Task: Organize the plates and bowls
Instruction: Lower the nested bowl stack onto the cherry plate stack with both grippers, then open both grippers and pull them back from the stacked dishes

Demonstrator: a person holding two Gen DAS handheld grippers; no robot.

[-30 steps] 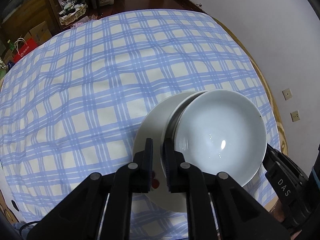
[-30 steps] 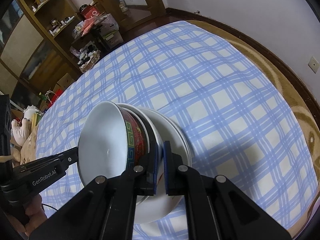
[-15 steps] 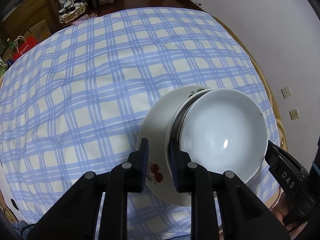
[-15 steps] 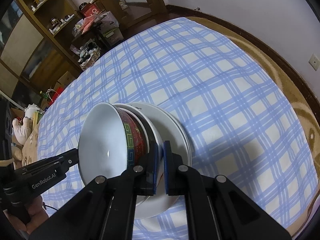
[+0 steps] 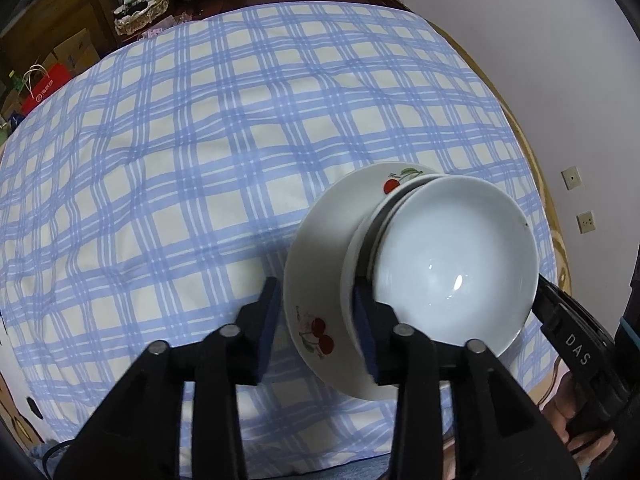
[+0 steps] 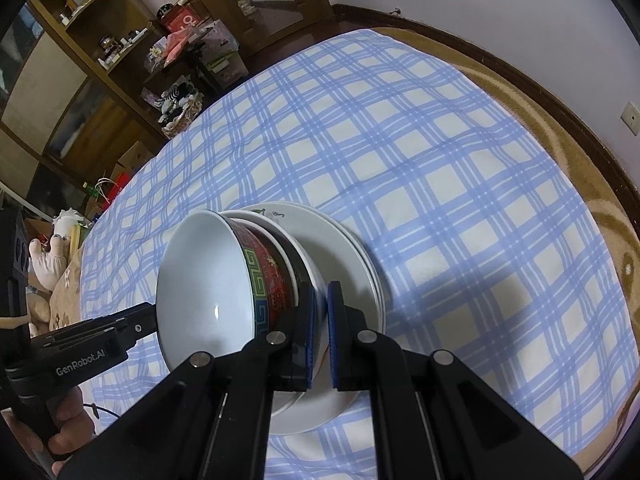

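Left hand-held gripper (image 5: 316, 320) is opening, jaws straddling the cherry plate (image 5: 320, 256) rim, pads clear. Right hand-held gripper (image 6: 320, 328) is clamped on a stacked bowl's rim (image 6: 310, 280). Stack sits near-right on the checked cloth (image 5: 180, 160), bowls (image 5: 452, 260) mouth-up, round, no long axis. Release step; next, probably back off without nudging the stack.

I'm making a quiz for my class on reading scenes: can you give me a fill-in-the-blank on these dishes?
1. The plate is decorated with painted ____.
2. The stack sits on a cloth checked white and ____.
3. The top bowl has a mostly ____ patterned outside.
4. The right gripper fingers pinch a dish's ____.

Missing: cherries; blue; red; rim
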